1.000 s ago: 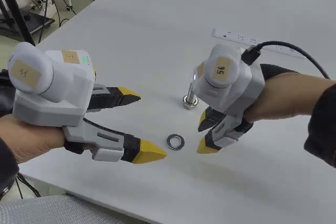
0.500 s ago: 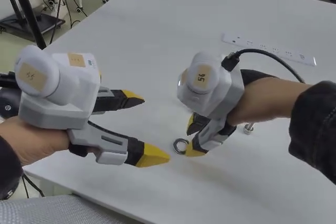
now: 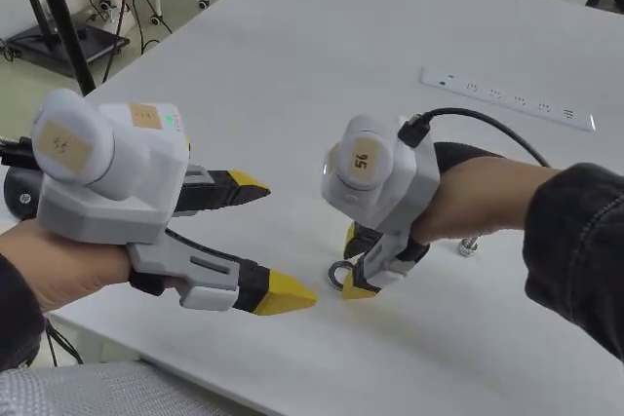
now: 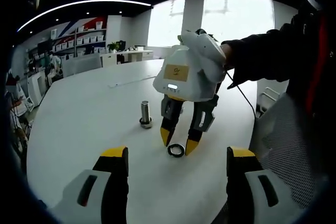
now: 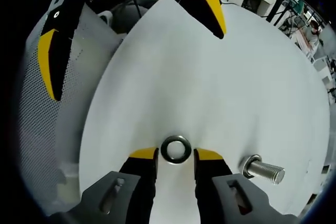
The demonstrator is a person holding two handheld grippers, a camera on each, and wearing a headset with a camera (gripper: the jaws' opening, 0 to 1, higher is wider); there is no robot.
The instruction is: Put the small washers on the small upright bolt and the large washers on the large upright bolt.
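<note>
A steel washer (image 3: 337,273) (image 5: 176,149) (image 4: 176,150) lies flat on the white table (image 3: 292,65). My right gripper (image 3: 353,262) (image 5: 176,153) points down at it, open only narrowly. Its yellow tips straddle the washer with a sliver of gap on each side. An upright bolt (image 4: 145,115) (image 5: 262,170) stands just beyond; in the head view the bolt (image 3: 468,245) peeks out under my right forearm. My left gripper (image 3: 273,239) (image 4: 176,153) hovers wide open to the washer's left with nothing between its fingers.
A white power strip (image 3: 507,99) lies at the far right of the table. The table's near edge runs just below both grippers. Chairs, a stand and cables are on the floor beyond the table's left edge.
My right gripper has moved from beside the bolt down and left onto the washer, so its tips now flank it. The left gripper has barely moved. The head camera has shifted.
</note>
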